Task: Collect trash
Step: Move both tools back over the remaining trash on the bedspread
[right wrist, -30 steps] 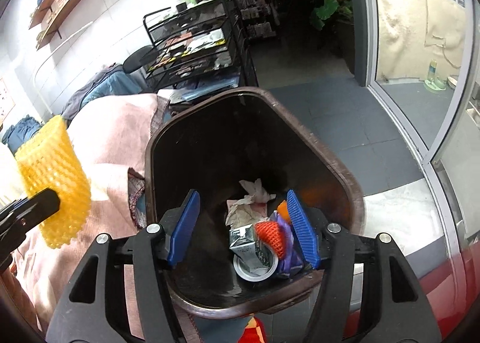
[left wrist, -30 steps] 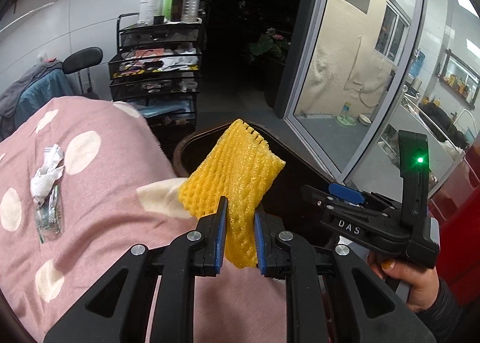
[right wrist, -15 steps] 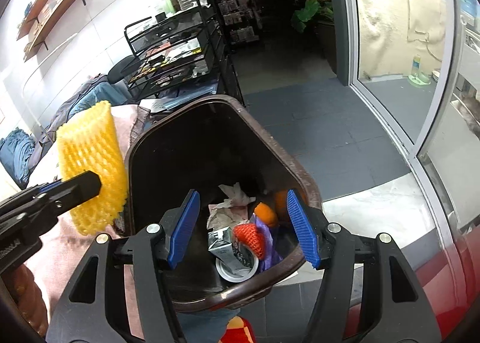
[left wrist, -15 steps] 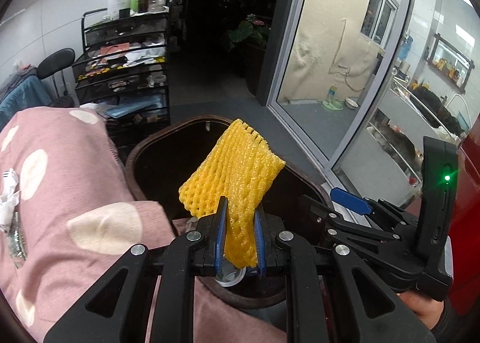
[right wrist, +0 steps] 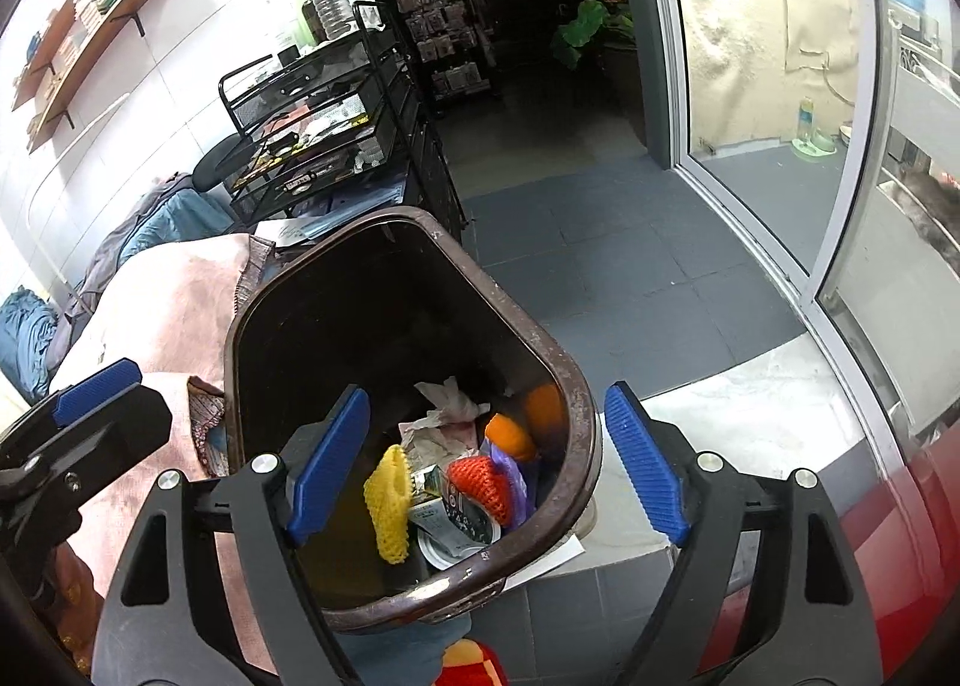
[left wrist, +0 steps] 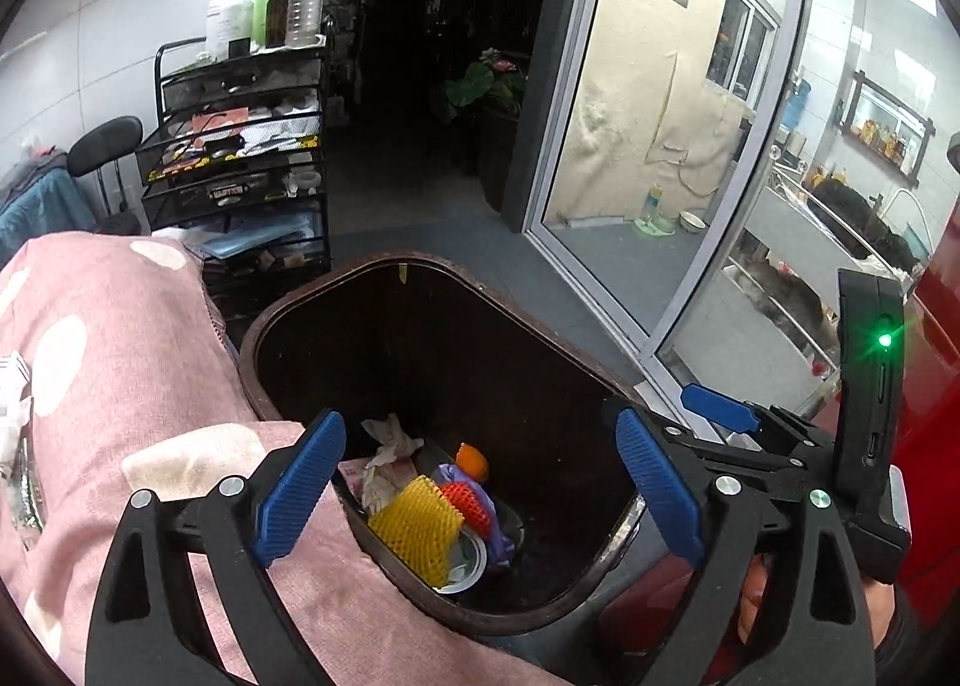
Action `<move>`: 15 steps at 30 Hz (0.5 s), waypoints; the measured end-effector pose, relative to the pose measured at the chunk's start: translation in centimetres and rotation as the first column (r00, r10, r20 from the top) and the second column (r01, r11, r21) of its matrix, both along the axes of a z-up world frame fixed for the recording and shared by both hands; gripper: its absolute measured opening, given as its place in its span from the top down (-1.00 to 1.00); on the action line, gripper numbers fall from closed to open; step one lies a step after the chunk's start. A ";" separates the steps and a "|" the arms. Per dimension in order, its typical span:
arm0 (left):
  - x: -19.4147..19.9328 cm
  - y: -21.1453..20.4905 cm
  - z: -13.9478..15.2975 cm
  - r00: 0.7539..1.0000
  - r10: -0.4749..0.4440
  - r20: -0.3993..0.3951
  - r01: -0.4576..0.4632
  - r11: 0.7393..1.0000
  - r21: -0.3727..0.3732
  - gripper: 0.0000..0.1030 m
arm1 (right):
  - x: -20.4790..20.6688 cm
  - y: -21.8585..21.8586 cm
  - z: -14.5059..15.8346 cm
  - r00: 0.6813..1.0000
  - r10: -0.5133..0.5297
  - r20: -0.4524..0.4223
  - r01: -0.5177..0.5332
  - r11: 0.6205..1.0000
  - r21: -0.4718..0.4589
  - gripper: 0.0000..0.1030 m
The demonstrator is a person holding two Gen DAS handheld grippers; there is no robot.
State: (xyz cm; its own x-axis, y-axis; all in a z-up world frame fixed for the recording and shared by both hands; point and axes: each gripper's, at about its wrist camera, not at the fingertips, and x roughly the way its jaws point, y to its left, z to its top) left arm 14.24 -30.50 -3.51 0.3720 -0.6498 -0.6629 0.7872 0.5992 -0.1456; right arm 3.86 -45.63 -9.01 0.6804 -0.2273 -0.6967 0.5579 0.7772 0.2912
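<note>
A dark brown trash bin [left wrist: 282, 320] [right wrist: 576, 416] stands beside a bed with a pink dotted cover [left wrist: 108, 362]. The yellow foam fruit net [left wrist: 417, 527] [right wrist: 389, 500] lies inside the bin on a red net [left wrist: 465, 497], crumpled paper, an orange piece and a can lid. My left gripper [left wrist: 480, 482] hangs above the bin's near rim, its jaws opening wide with nothing between the pads. My right gripper [right wrist: 489, 455] hovers over the bin too, jaws opening and empty. In the left wrist view the right gripper [left wrist: 720, 407] shows at right, held by a hand.
Crumpled white paper and a wrapper [left wrist: 15, 404] lie on the bed cover at the far left. A black wire cart [left wrist: 240, 170] with bottles stands behind the bin. A glass sliding door [left wrist: 630, 146] is at right, grey floor tiles [right wrist: 600, 266] beyond the bin.
The left gripper opened and the yellow foam net dropped from it into the bin. The right gripper's jaws spread wider. Both views slid further over the bin.
</note>
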 end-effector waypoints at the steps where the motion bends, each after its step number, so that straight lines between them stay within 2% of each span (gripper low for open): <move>1: -0.1 0.0 0.1 1.000 -0.002 0.007 0.002 1.000 0.001 -0.76 | 0.0 0.0 0.0 1.000 0.000 -0.001 0.000 1.000 0.000 -0.56; 7: -0.5 0.6 0.7 0.999 0.006 0.053 -0.007 1.000 0.007 -0.77 | -0.1 0.3 0.1 1.000 0.005 0.001 -0.005 1.000 -0.003 -0.57; 15: -1.1 3.1 1.8 0.987 0.068 0.143 -0.069 0.998 0.001 -0.83 | 0.6 1.6 0.7 0.999 0.038 0.011 -0.038 0.999 -0.014 -0.57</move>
